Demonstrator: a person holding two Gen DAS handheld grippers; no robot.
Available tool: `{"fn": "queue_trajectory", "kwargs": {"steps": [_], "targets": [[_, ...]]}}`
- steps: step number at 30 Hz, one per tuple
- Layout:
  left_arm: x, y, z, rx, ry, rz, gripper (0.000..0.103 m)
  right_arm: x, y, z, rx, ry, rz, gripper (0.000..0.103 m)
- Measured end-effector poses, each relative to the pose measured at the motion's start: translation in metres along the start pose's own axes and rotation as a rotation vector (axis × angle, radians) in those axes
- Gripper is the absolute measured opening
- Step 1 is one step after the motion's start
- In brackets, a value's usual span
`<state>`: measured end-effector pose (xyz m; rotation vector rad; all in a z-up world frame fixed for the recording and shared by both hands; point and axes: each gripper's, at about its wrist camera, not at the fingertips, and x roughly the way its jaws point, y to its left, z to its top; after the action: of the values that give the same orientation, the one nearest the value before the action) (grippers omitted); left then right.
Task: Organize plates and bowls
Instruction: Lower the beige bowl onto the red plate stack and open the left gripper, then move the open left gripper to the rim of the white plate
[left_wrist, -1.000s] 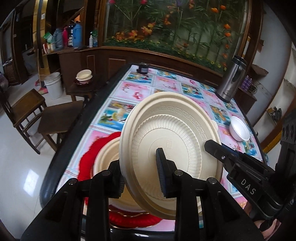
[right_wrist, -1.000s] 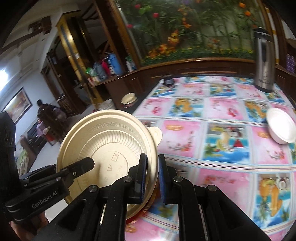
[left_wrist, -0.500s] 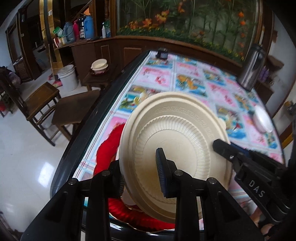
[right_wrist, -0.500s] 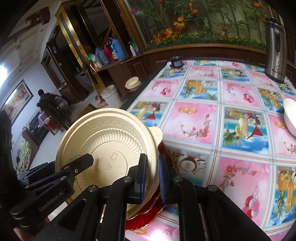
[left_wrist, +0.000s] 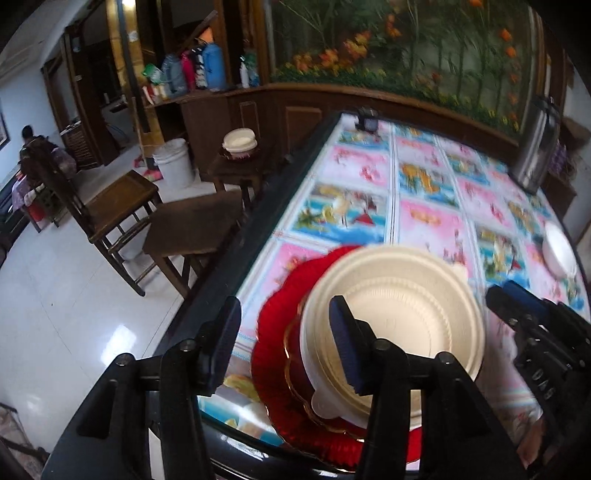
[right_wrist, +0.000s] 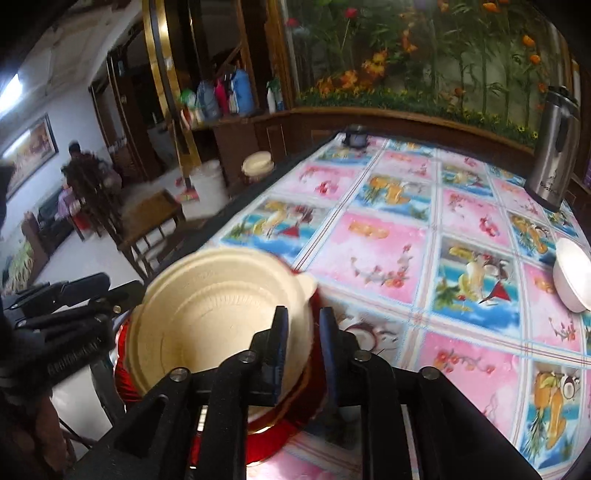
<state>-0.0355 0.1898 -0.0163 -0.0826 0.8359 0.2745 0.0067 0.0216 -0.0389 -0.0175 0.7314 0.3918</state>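
The cream bowl (left_wrist: 399, 314) now lies flat on the red plate (left_wrist: 273, 332) — both grippers' jaws opening around its rim — patterned tablecloth (right_wrist: 388, 251) beneath.

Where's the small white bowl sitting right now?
The small white bowl sits alone on the flowered tablecloth at the table's right edge in both wrist views, nearer the camera than the steel thermos and well right of the cream bowl on the red plate.

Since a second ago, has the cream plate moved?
Yes. The cream plate has tipped flat and dropped onto the red plate, with both grippers' jaws opening off it.
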Motion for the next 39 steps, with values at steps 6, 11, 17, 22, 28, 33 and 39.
{"fn": "queue_trajectory", "kwargs": {"steps": [6, 11, 17, 22, 28, 33, 39], "targets": [[-0.014, -0.035, 0.006, 0.065, -0.033, -0.076, 0.067, -0.021, -0.077, -0.008, 0.137, -0.096, -0.090, 0.042], [-0.019, -0.108, 0.015, 0.184, 0.011, -0.226, 0.074, -0.044, -0.177, -0.036, 0.319, -0.121, -0.180, 0.042], [-0.004, -0.224, 0.042, 0.310, 0.082, -0.348, 0.074, -0.079, -0.279, -0.075, 0.470, -0.151, -0.279, 0.045], [0.030, -0.332, 0.074, 0.342, 0.112, -0.356, 0.074, -0.097, -0.332, -0.100, 0.634, -0.173, -0.239, 0.046], [0.070, -0.419, 0.082, 0.355, 0.162, -0.318, 0.074, -0.092, -0.337, -0.102, 0.667, -0.161, -0.173, 0.046], [0.091, -0.437, 0.080, 0.317, 0.207, -0.315, 0.074, -0.091, -0.337, -0.102, 0.662, -0.160, -0.135, 0.046], [0.107, -0.458, 0.068, 0.332, 0.281, -0.339, 0.074, -0.088, -0.339, -0.102, 0.669, -0.152, -0.115, 0.046]]}}
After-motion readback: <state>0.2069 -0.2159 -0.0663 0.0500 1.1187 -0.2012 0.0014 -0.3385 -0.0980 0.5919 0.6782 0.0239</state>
